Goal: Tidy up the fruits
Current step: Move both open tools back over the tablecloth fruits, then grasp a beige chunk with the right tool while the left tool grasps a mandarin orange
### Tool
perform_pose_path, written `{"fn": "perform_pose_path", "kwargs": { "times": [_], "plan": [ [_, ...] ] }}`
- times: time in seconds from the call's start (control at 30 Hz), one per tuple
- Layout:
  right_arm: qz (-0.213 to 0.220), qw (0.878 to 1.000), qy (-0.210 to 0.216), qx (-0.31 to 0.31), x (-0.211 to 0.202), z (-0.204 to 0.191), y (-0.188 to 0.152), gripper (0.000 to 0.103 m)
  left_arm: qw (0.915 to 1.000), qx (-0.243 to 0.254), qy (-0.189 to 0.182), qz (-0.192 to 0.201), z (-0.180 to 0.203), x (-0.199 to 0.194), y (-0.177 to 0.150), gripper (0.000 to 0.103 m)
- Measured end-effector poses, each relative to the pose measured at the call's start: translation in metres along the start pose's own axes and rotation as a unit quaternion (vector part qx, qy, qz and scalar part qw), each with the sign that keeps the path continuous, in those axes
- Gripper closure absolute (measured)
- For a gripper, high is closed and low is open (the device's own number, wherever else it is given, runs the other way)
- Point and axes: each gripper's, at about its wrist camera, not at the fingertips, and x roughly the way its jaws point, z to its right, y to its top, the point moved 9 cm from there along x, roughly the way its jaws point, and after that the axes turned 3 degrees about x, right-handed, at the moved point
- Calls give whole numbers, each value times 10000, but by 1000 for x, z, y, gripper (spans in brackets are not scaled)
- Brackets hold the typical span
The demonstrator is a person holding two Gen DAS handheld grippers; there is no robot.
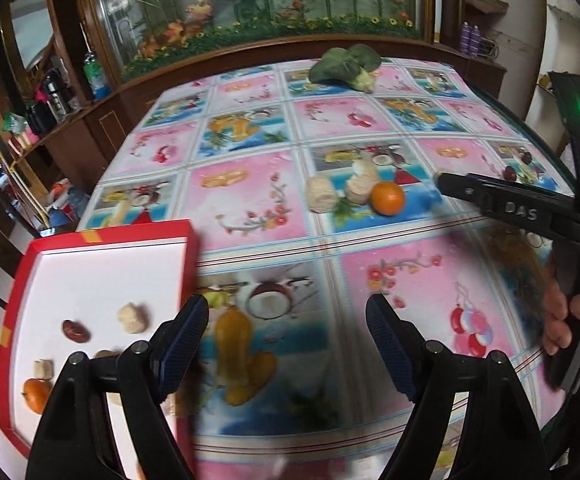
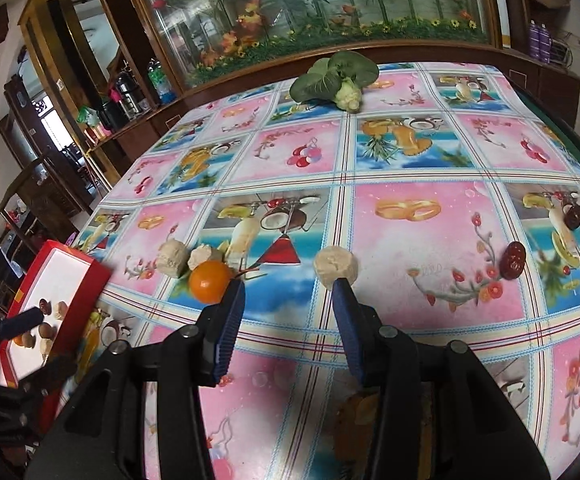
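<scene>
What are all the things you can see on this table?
tablecloth: one, pink and blue, covers table
box: one, red, white inside, left edge
boxed orange: one, orange, in box
loose orange: one, orange, mid-table
loose chunks: three, beige, mid-table
boxed chunks: several, beige, in box
boxed date: one, dark red, in box
loose date: one, dark red, right side
leafy vegetable: one, green, far edge
left gripper: black, jaws open, empty
right gripper: black, jaws open, empty
hand: one, holding right gripper

1. The left gripper (image 1: pixel 287 320) has two black arms with round silver screws.
2. Its fingers (image 1: pixel 183 332) wear dark blue ribbed pads.
3. The right gripper (image 2: pixel 290 300) looks the same: black arms, silver screws, blue ribbed pads.
4. From the side, it shows raised letters "DAS" and a small green light.
</scene>
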Motion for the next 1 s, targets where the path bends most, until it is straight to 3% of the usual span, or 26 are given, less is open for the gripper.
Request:
{"fn": "perform_pose_path", "kwargs": {
  "times": [0.2, 0.27, 0.37, 0.47, 0.83, 0.9, 0.97, 1.0],
  "plan": [
    [-73, 9994, -151, -304, 10, -9, 0, 56, 9999, -16, -142, -65, 10, 3, -3, 22],
    [285, 9988, -267, -304, -6, -1, 10, 56, 9998, -57, -174, -81, 9, 3, -4, 22],
    [484, 9987, -179, -15, -17, 13, 19, 56, 9996, -55, -239, -113, 12, 4, -4, 22],
    [279, 9992, -160, 219, -9, 23, 18, 56, 9996, 31, -264, -88, 18, 5, -4, 22],
    [-274, 9979, -587, -50, 32, 20, 8, 57, 9984, -76, -521, -221, 32, 25, 10, 22],
    [-248, 9973, -666, -161, 33, 17, 9, 61, 9979, -158, -586, -226, 34, 29, 14, 22],
    [-253, 9967, -741, -191, 34, 17, 9, 73, 9975, -240, -628, -230, 37, 31, 18, 22],
    [-253, 9966, -762, -182, 34, 18, 10, 73, 9973, -272, -650, -224, 39, 32, 20, 22]
  ]
}}
